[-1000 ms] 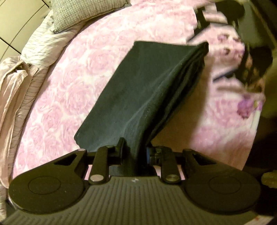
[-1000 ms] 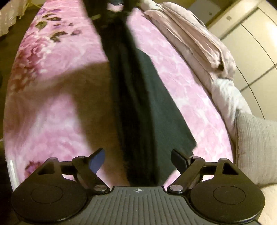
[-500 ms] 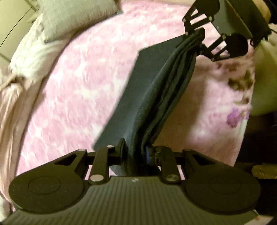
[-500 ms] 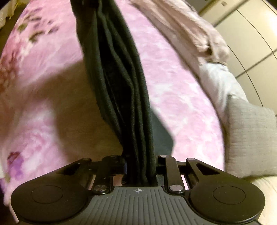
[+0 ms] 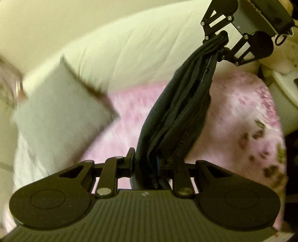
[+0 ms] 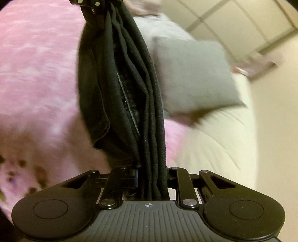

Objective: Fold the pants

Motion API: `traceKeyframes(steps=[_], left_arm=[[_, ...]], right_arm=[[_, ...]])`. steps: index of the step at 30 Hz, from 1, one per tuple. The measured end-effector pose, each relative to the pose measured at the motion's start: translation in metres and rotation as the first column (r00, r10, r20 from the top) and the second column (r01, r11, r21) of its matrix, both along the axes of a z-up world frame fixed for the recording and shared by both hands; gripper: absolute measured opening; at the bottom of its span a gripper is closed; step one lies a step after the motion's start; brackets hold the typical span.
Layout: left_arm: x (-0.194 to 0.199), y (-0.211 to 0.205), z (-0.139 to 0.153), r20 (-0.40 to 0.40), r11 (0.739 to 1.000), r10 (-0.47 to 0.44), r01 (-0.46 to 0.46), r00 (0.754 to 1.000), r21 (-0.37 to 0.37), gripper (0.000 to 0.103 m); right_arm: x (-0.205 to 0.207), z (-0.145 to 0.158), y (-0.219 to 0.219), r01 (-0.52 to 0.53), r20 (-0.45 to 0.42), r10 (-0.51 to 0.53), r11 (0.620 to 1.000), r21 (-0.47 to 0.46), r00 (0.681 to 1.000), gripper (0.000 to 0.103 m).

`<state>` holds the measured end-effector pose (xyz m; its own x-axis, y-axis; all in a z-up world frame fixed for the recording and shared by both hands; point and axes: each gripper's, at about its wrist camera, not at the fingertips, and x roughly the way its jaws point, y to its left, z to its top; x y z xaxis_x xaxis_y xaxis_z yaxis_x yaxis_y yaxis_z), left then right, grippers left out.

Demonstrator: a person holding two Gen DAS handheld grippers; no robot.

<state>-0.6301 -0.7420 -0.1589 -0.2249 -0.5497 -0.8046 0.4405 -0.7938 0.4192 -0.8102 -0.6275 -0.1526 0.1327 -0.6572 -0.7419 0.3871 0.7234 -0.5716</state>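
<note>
The dark folded pants [image 5: 178,115] hang in a thick bundle of several layers, stretched in the air between my two grippers above the pink floral bedspread [image 5: 240,119]. My left gripper [image 5: 146,167] is shut on one end of the bundle. At the top right of the left wrist view, my right gripper [image 5: 222,43] pinches the other end. In the right wrist view the pants [image 6: 128,89] run up from my right gripper [image 6: 151,176], shut on them, to the left gripper [image 6: 96,11] at the top edge.
A grey pillow [image 5: 55,115] lies at the head of the bed, against a cream padded headboard [image 5: 141,46]. The same pillow [image 6: 193,74] shows right of the pants in the right wrist view. Wardrobe doors [image 6: 242,20] stand beyond. A white object [image 5: 285,87] sits past the bed's right edge.
The right gripper closed on the far end of the pants. Both grippers then lifted the folded bundle off the bedspread and swung toward the pillow and headboard.
</note>
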Motion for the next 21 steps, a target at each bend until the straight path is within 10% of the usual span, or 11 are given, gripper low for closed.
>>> traceKeyframes(steps=[4, 11, 21], left_arm=[[-0.027, 0.006, -0.064, 0.027, 0.990, -0.085, 0.087, 0.996, -0.113, 0.018], [-0.031, 0.053, -0.253, 0.138, 0.993, -0.117, 0.116, 0.983, 0.015, 0.020], [-0.022, 0.058, -0.246, 0.084, 0.999, -0.032, 0.032, 0.996, 0.002, 0.024]], right_arm=[[-0.026, -0.051, 0.022, 0.080, -0.002, -0.081, 0.991, -0.110, 0.997, 0.017], [-0.020, -0.198, 0.070, 0.120, -0.002, -0.120, 0.992, 0.035, 0.993, 0.022], [-0.022, -0.200, 0.075, 0.202, 0.018, -0.203, 0.978, 0.044, 0.979, 0.028]])
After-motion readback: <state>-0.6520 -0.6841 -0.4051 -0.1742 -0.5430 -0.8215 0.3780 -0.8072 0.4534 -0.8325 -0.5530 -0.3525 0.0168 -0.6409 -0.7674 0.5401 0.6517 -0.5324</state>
